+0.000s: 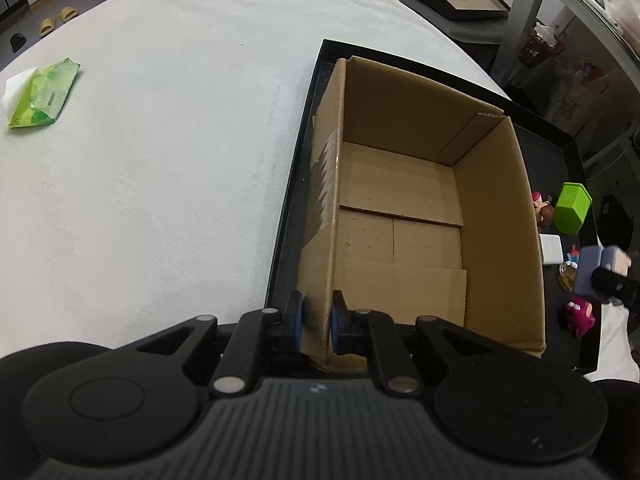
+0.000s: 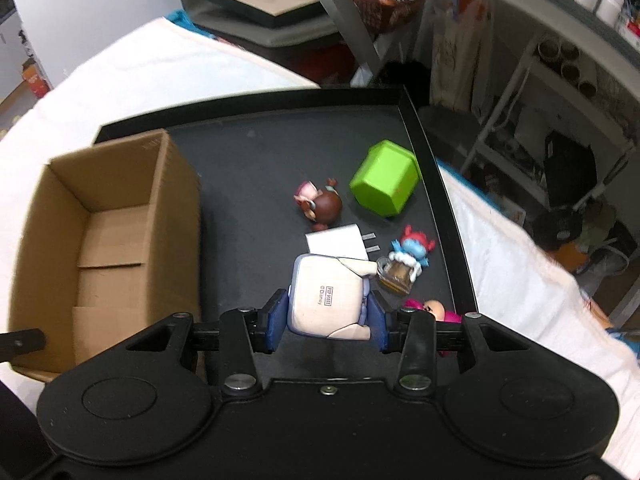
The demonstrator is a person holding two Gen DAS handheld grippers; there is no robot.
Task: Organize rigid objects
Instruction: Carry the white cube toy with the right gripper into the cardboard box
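An open, empty cardboard box (image 1: 400,208) stands on a black tray (image 1: 288,216). My left gripper (image 1: 316,322) is shut on the box's near left wall. My right gripper (image 2: 326,320) is shut on a beige toy figure (image 2: 326,300) marked Pop Mart and holds it above the tray (image 2: 248,184), right of the box (image 2: 108,240); that figure also shows in the left wrist view (image 1: 600,268). On the tray lie a green cup (image 2: 384,178) on its side, a brown-haired figure (image 2: 320,204), a white charger (image 2: 338,244), a blue figure (image 2: 412,254) and a pink figure (image 2: 434,310).
The tray sits on a white cloth-covered table (image 1: 160,160). A green tissue pack (image 1: 44,94) lies at the far left of the table. Shelves and clutter (image 2: 540,120) stand beyond the table's right edge.
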